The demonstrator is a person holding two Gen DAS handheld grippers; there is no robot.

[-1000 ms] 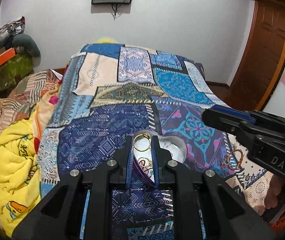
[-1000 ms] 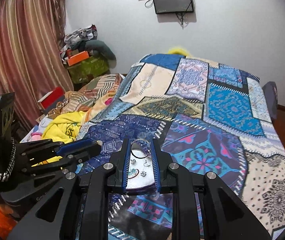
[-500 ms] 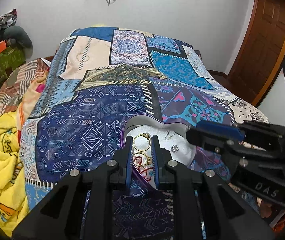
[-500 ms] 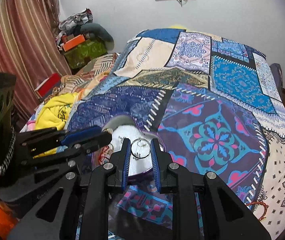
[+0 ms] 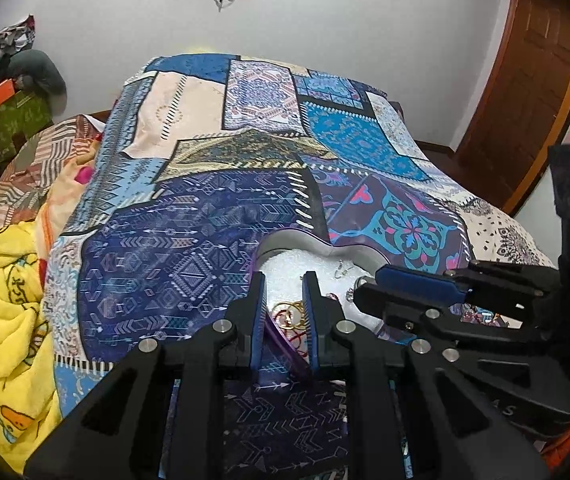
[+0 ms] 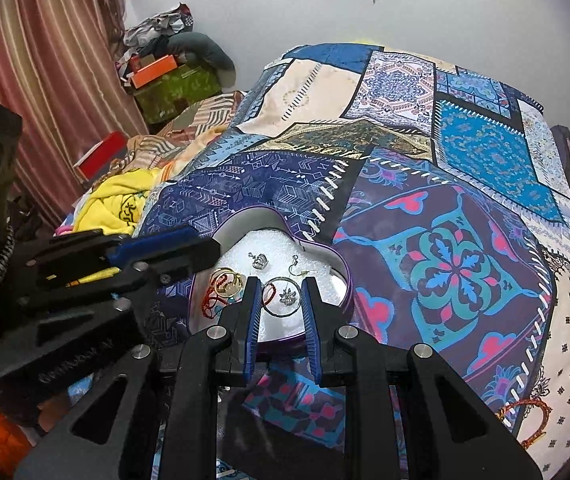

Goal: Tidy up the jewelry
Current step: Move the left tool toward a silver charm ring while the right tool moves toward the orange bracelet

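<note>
A bed (image 6: 465, 200) under a patchwork quilt (image 5: 189, 256) filled both views, with a yellow blanket (image 5: 1, 320) bunched at its left edge and a curtain (image 6: 33, 80) beyond. On the near part of the quilt sat a heart-shaped jewelry box (image 6: 325, 252) with a purple rim and a white lining. Both tools hung over its near side: the left claw (image 5: 284, 312) at the left lobe, the right claw (image 6: 282, 308) at the right one, their bodies angled in toward each other.

The left claw straddled the purple rim with its blue pads a narrow gap apart; whether they were pinching the rim could not be told. The right claw stood slightly parted and empty, with nothing between its pads.

Inside the box lay gold rings (image 6: 227, 282) and a red bead strand (image 6: 221, 300) on the left, a silver hoop (image 6: 283, 296) with a small charm just ahead of the right claw's tips, and a crown earring (image 6: 259, 261) further in. One beaded bracelet (image 6: 525, 416) lay loose on the quilt, well to the right of the box and nearer the right claw than the left. It curved round with no clear long axis. Fetching it would probably call for a swing right and down.
</note>
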